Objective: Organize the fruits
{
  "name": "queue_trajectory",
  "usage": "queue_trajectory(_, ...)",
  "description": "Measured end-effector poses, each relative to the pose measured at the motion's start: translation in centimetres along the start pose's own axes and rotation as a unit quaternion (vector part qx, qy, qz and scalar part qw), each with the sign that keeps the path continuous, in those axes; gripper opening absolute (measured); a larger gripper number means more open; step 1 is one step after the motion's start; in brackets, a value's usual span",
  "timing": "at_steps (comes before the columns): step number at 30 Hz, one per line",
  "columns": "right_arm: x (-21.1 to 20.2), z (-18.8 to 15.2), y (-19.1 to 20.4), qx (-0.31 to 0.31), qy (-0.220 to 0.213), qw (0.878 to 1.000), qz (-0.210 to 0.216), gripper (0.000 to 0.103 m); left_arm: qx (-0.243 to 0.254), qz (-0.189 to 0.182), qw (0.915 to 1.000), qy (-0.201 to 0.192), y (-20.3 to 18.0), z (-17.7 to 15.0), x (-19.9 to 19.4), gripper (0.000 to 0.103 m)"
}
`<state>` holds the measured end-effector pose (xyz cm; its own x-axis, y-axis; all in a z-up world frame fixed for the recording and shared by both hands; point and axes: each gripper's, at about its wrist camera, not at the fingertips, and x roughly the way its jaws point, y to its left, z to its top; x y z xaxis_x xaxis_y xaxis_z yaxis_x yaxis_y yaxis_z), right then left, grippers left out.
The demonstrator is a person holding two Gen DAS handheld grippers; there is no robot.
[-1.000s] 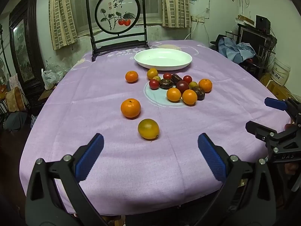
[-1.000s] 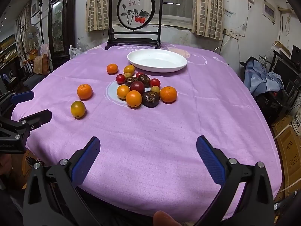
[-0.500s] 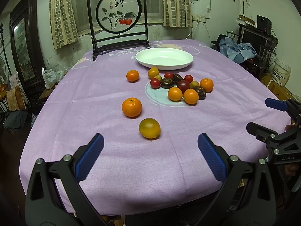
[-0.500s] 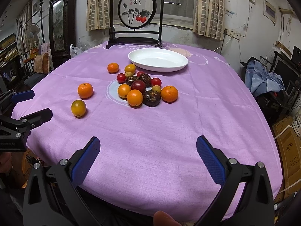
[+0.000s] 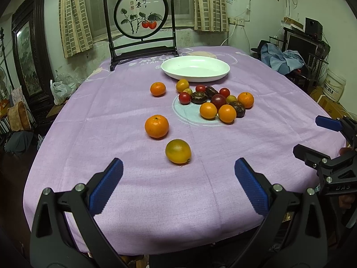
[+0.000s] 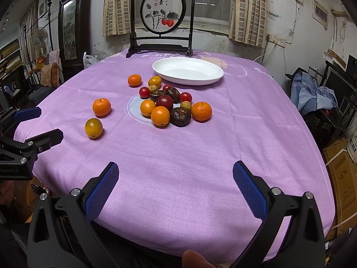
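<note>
Both sets of tongs spread wide, gripping nothing: left gripper (image 5: 178, 182) hovering just short of yellow-green citrus (image 5: 178, 151), right gripper (image 6: 175, 182) hanging over bare purple tablecloth (image 6: 200, 147). White oval dish (image 5: 195, 68) sitting empty at far side, fruit cluster (image 5: 217, 103) lying just before it. Risk – round citrus rolling off pads toward table edge if pinched off-centre. Counting roughly sixteen fruits – five oranges, two yellowish citrus, one dish.

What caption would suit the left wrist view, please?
Open left gripper faces a yellow-green citrus on the purple tablecloth; white dish empty.
</note>
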<state>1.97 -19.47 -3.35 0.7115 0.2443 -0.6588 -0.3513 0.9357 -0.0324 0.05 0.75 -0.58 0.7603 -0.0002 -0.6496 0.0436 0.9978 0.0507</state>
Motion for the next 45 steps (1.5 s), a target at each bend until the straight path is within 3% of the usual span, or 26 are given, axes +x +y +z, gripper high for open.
queue_trajectory(35, 0.2, 0.0, 0.0, -0.003, 0.003, 1.0, -0.004, 0.102, -0.001, 0.002, 0.9999, 0.01, 0.4, -1.1, 1.3, 0.101)
queue_trajectory(45, 2.1, 0.0, -1.9, 0.052, -0.001, 0.997, 0.065, 0.102, -0.01, -0.006, 0.9995, 0.03, 1.0, -1.6, 3.1, 0.101)
